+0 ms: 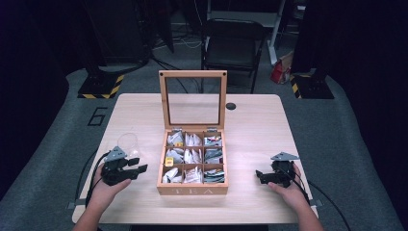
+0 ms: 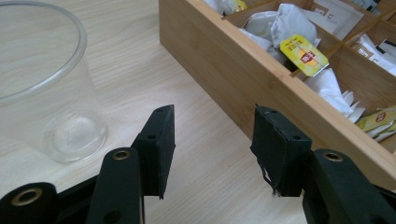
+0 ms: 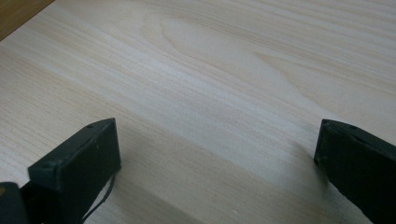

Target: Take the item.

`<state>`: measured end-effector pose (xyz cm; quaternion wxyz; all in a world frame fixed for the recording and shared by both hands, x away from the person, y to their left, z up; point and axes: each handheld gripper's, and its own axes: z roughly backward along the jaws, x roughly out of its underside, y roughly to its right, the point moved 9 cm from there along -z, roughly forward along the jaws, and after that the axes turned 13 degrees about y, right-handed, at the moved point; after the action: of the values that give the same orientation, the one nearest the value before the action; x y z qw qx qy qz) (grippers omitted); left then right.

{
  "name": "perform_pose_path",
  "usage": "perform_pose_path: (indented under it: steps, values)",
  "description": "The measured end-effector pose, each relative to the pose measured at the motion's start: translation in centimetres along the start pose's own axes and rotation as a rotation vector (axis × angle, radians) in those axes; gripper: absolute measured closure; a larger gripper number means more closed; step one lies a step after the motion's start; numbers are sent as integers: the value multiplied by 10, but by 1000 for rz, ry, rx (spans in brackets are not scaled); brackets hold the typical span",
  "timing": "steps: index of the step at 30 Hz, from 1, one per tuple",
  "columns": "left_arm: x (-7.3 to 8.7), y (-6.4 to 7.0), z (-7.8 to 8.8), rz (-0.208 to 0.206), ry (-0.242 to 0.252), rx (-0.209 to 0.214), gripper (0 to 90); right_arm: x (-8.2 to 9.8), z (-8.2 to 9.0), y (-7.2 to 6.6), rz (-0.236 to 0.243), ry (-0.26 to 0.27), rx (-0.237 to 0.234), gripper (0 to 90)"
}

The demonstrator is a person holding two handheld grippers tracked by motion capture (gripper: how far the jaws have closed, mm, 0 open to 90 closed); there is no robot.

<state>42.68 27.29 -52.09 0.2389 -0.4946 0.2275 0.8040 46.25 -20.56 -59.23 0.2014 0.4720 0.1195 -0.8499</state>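
Left gripper (image 2: 212, 140): jaws spread, empty | Right gripper (image 3: 215, 158): jaws wide, empty | Tea box (image 1: 192, 188): between both grippers, nearer left | Clear cup (image 2: 42, 88): just beside left gripper, outboard.

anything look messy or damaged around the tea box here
Mostly tidy. In the tea box, the tea bags sit loosely crumpled, with a yellow tag lying across a divider. The left hand-held gripper has a frayed pad, its covering peeling at the lower edge. The clear plastic cup stands upright; nothing is spilled.
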Motion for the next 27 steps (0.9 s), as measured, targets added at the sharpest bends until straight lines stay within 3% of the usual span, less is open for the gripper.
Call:
perform_pose_path:
  steps: [11,21,27]
  values:
    - [-13,8,-5,-47,0,27,545,0,0,0,0,1,1,0]
    - [-21,8,-11,-42,0,13,502,0,0,0,0,1,1,0]
    - [-30,10,-15,-54,-4,36,504,0,0,0,0,0,0,0]
